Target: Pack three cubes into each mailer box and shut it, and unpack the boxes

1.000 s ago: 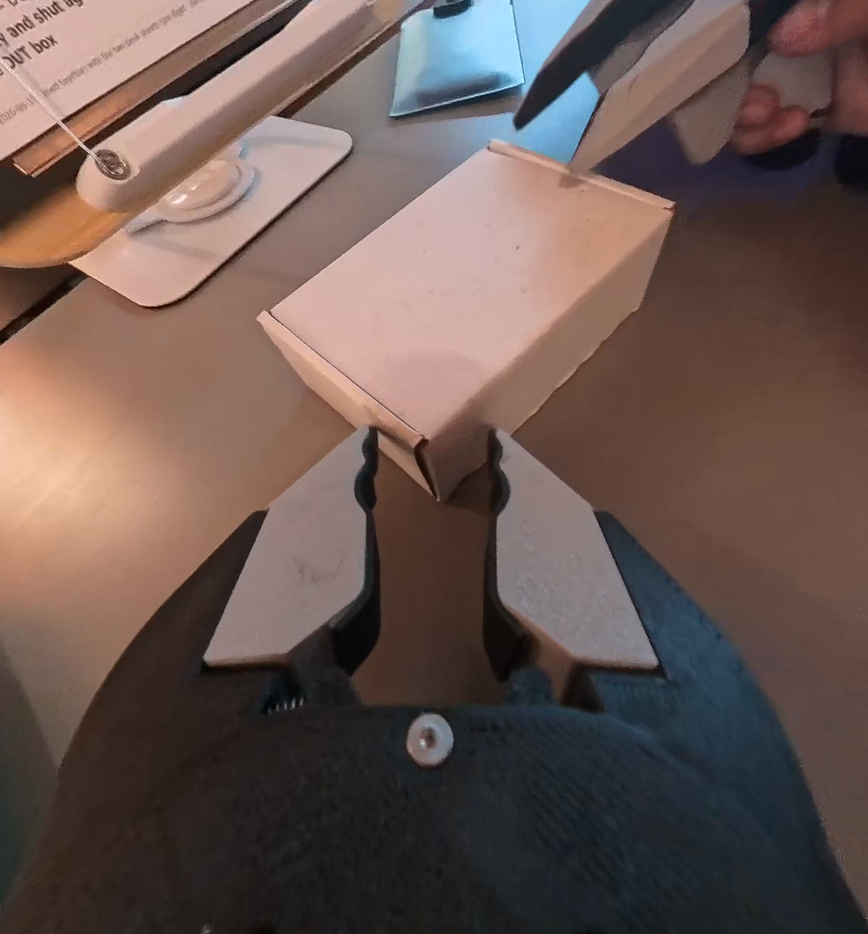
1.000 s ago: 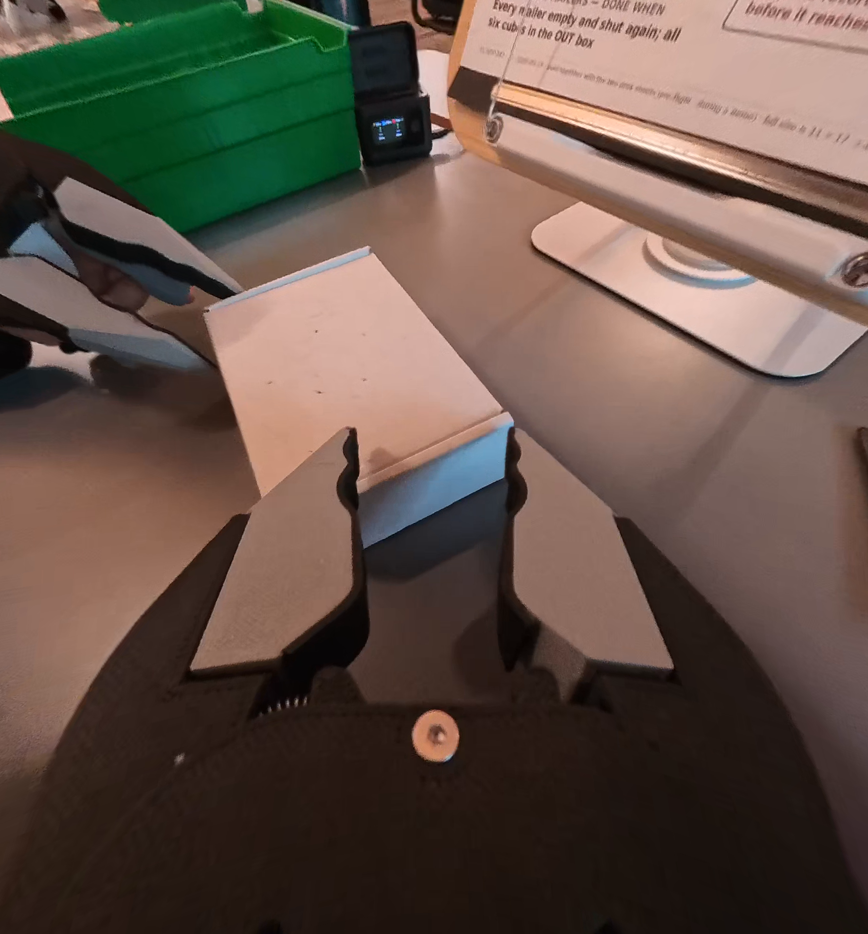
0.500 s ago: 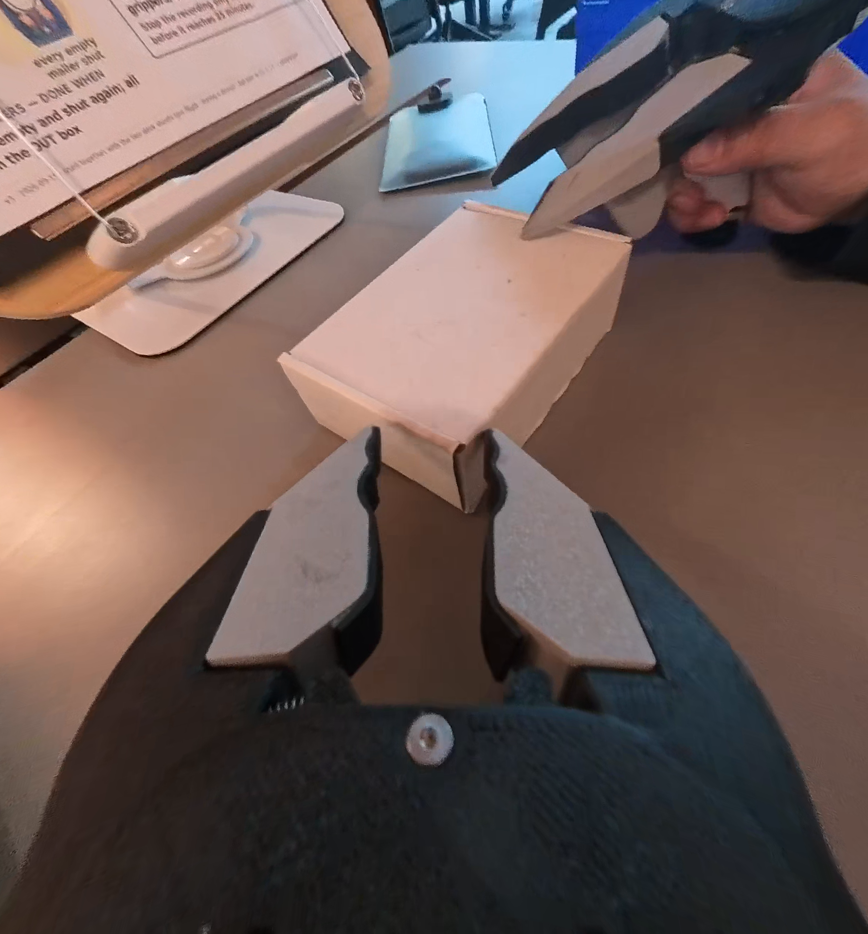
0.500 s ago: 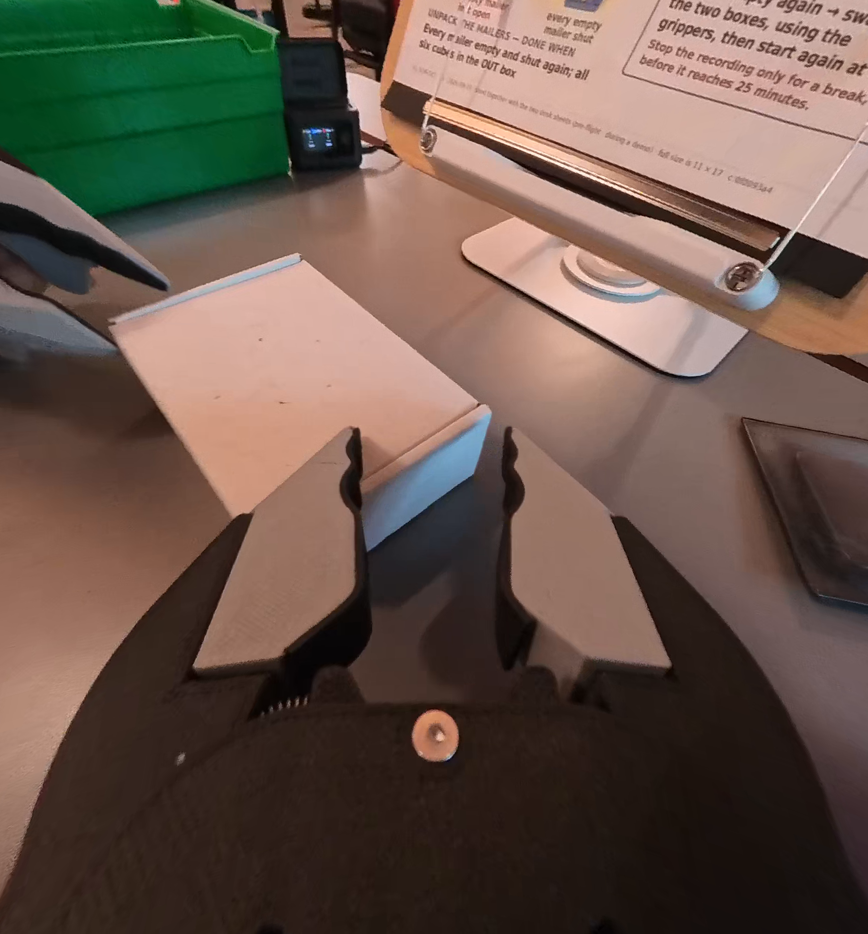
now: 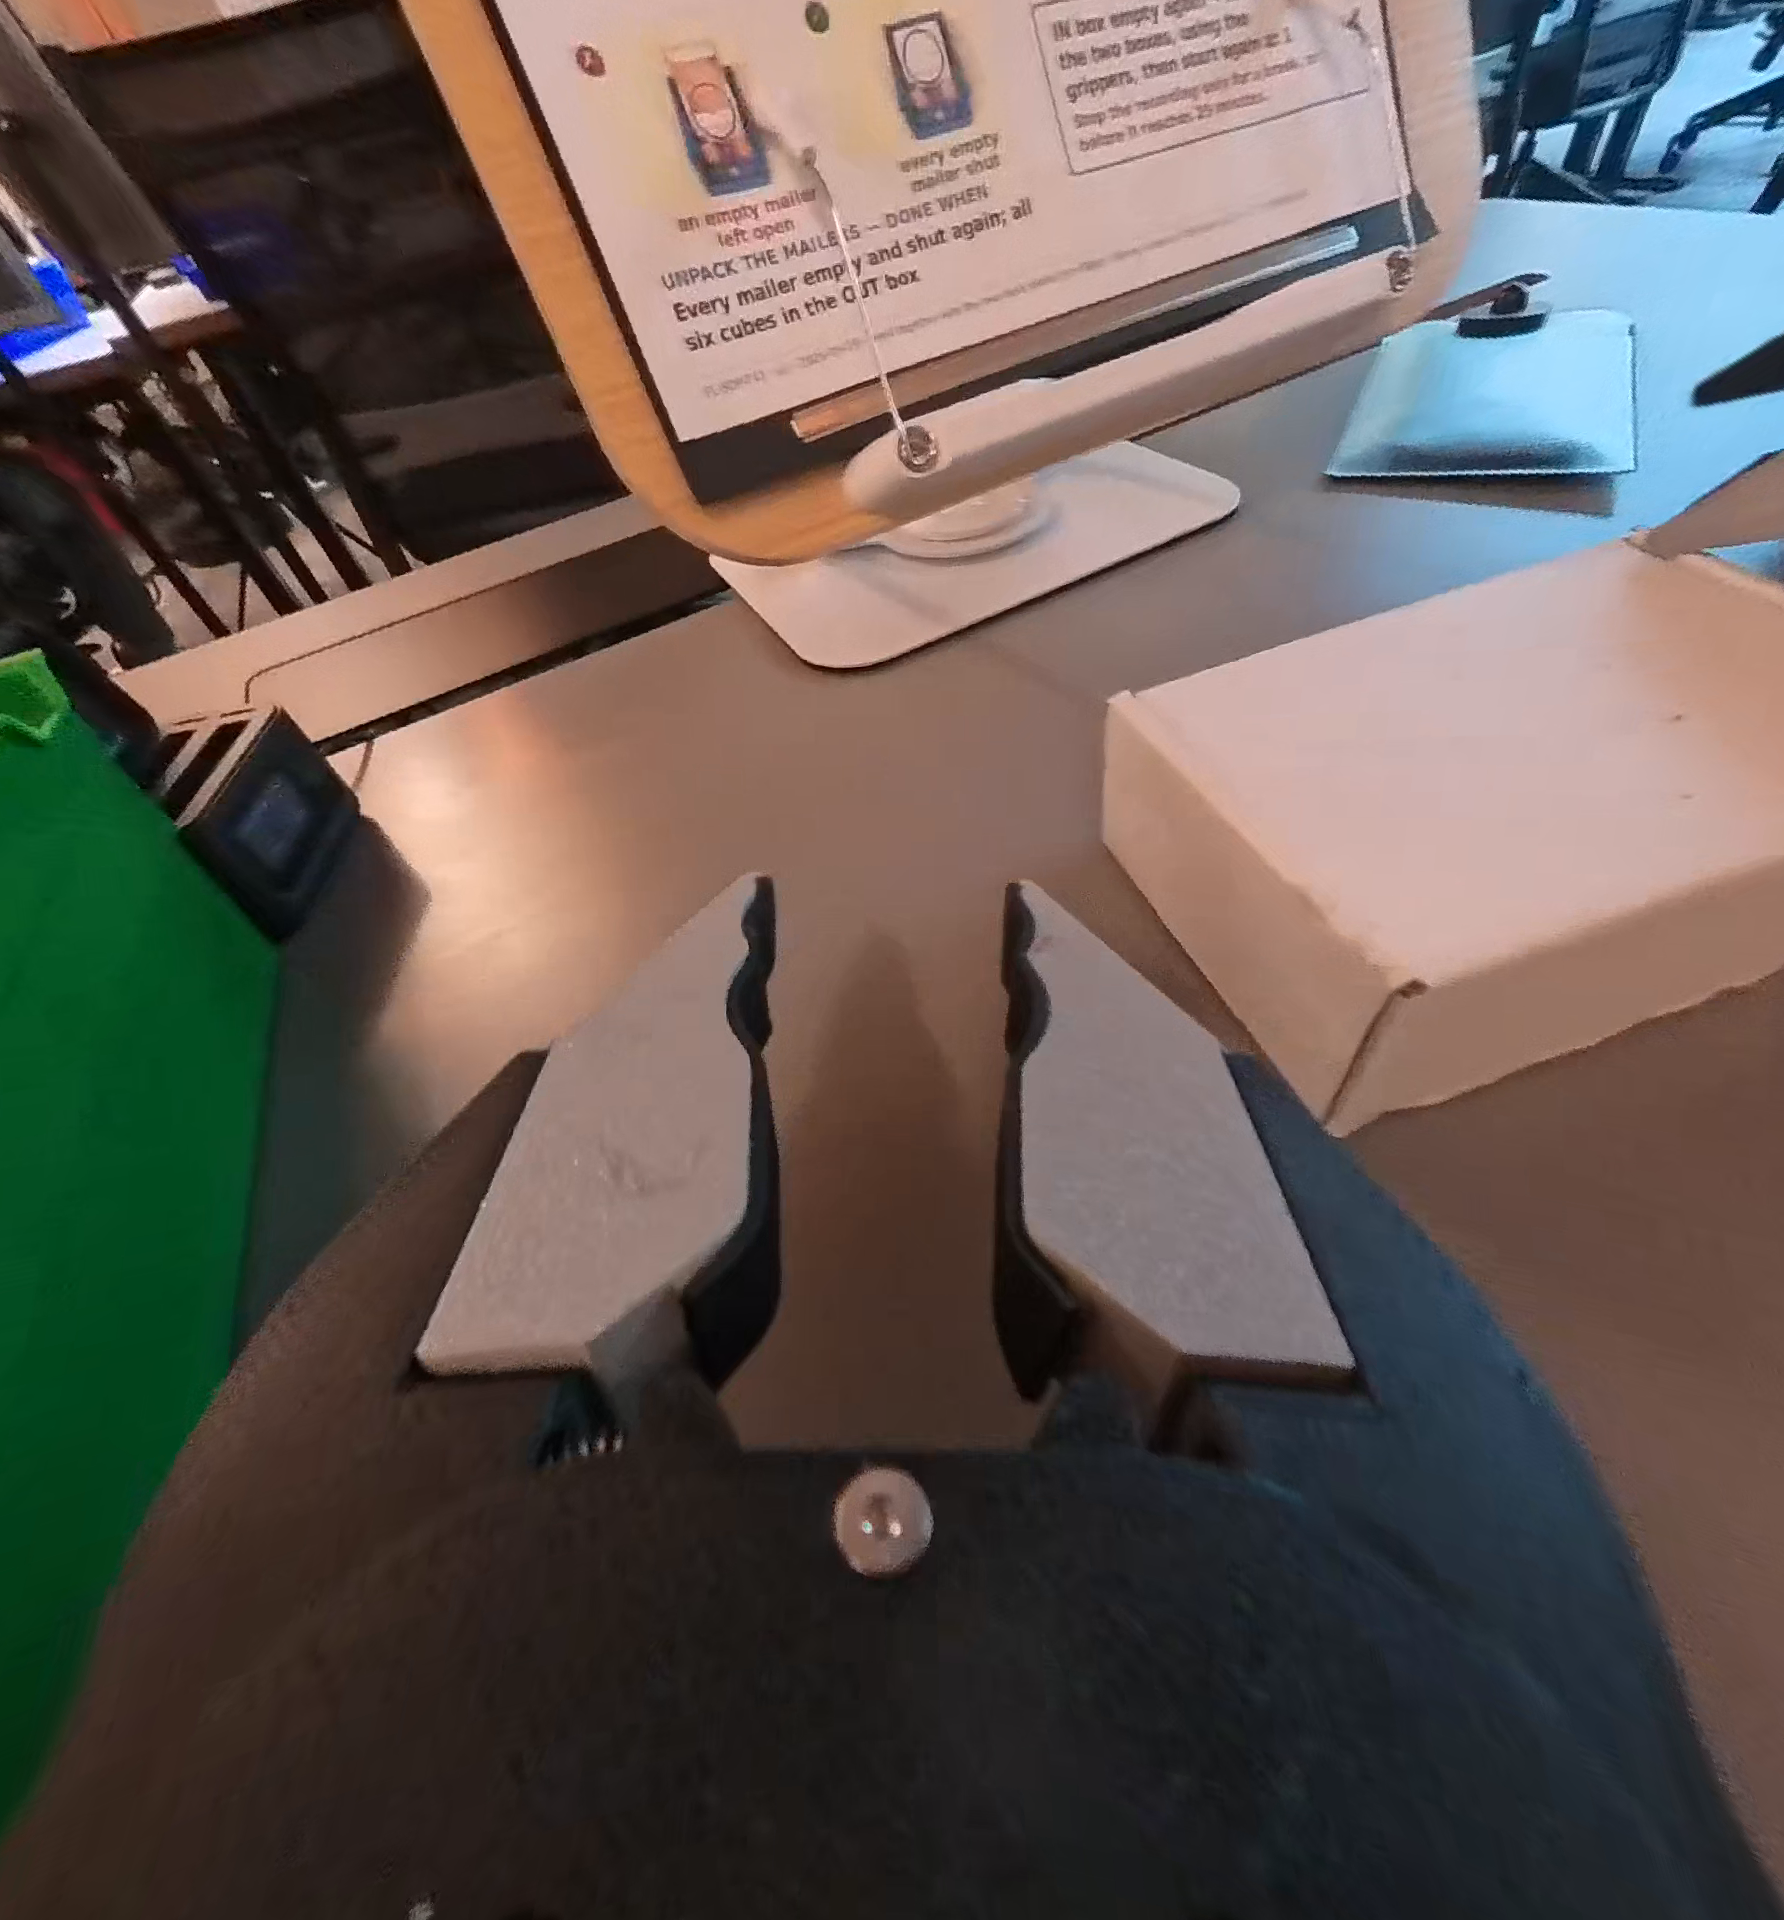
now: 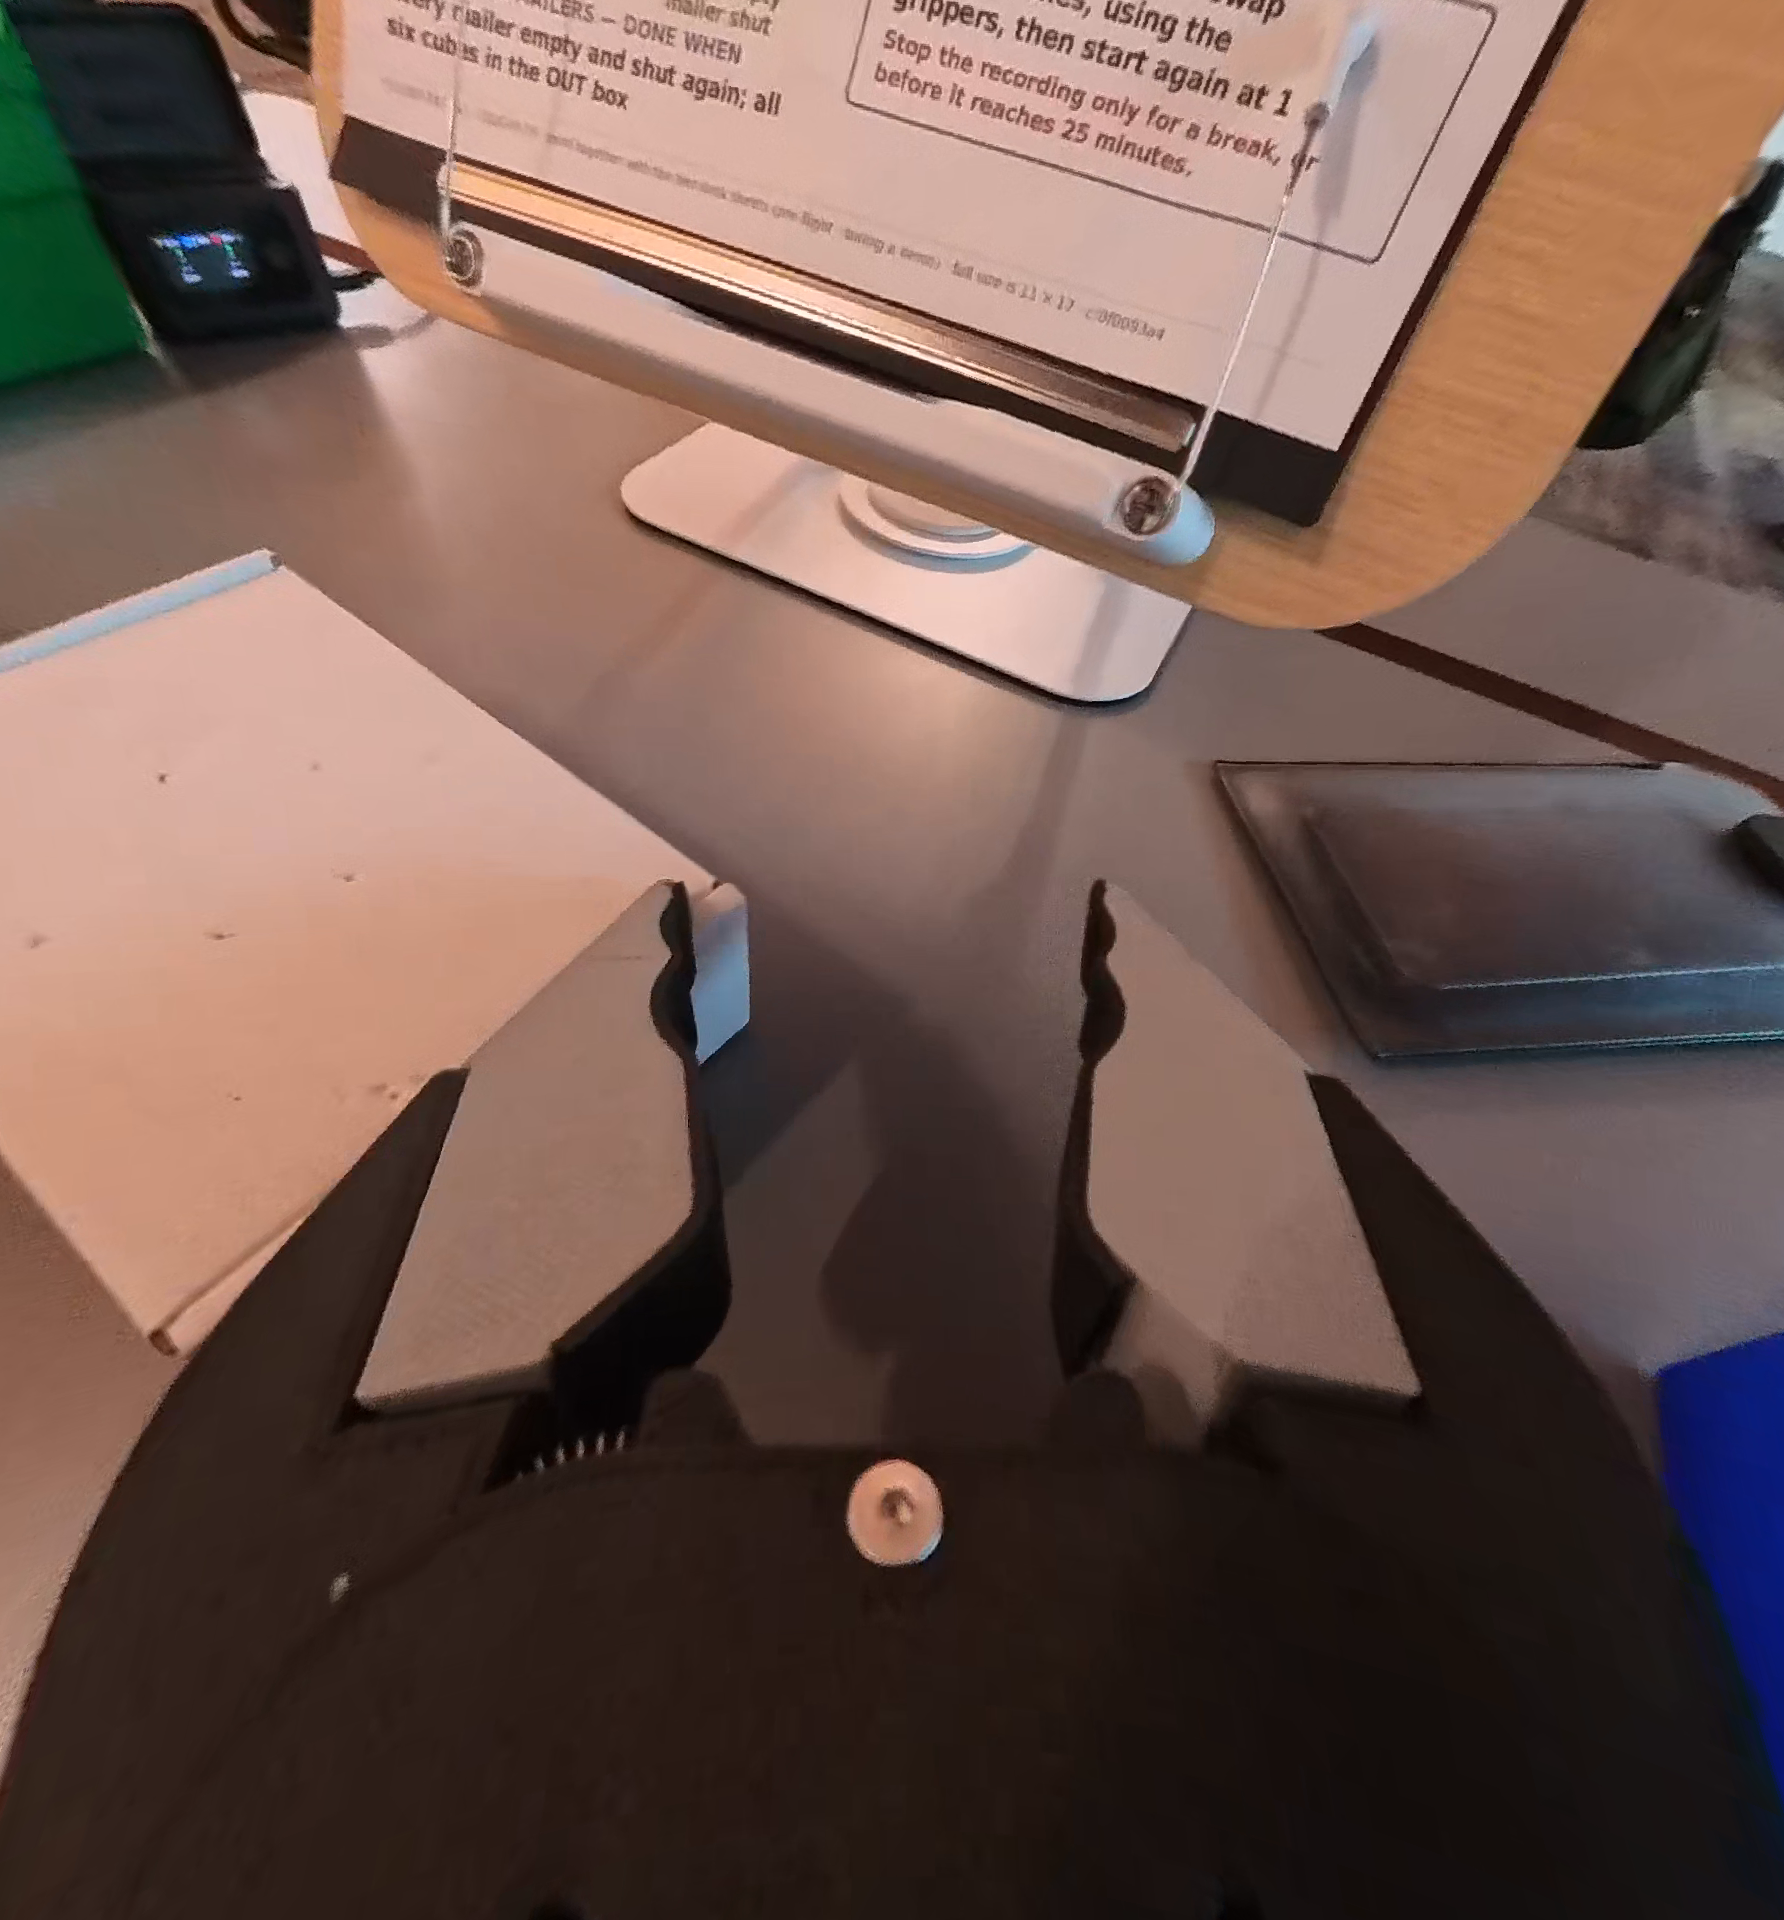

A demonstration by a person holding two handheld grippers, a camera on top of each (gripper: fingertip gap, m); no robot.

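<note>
You have one mailer box [image 5: 1470,821] in view, lying flat on the grey table [image 5: 867,790] with its lid down — judged shut, though whether it holds cubes cannot be told from outside. No cubes are visible in either view, and no second mailer box appears, so the count of packed or unpacked boxes cannot be confirmed; treat this box as one closed unit and the rest of the cycle as unverified. Your left gripper [image 5: 886,899] hovers over bare table with its jaws moderately apart and nothing between them; the box lies to its right, apart from the fingertips. Your right gripper [image 6: 886,899] is likewise spread, a little wider, and empty; its left finger overlaps the near corner of the same box [image 6: 223,883] in the right wrist view, but contact cannot be determined. The green bin [image 5: 67,1195] stands at the left edge of the left wrist view — only its outer wall shows, so its contents are unknown. A blue container edge [image 6: 1771,1558] shows at the lower right of the right wrist view; its interior is hidden. An instruction board on a white stand [image 6: 909,603] sits behind the box, with a dark flat tray [image 6: 1553,904] to its right, which holds no cubes.
</note>
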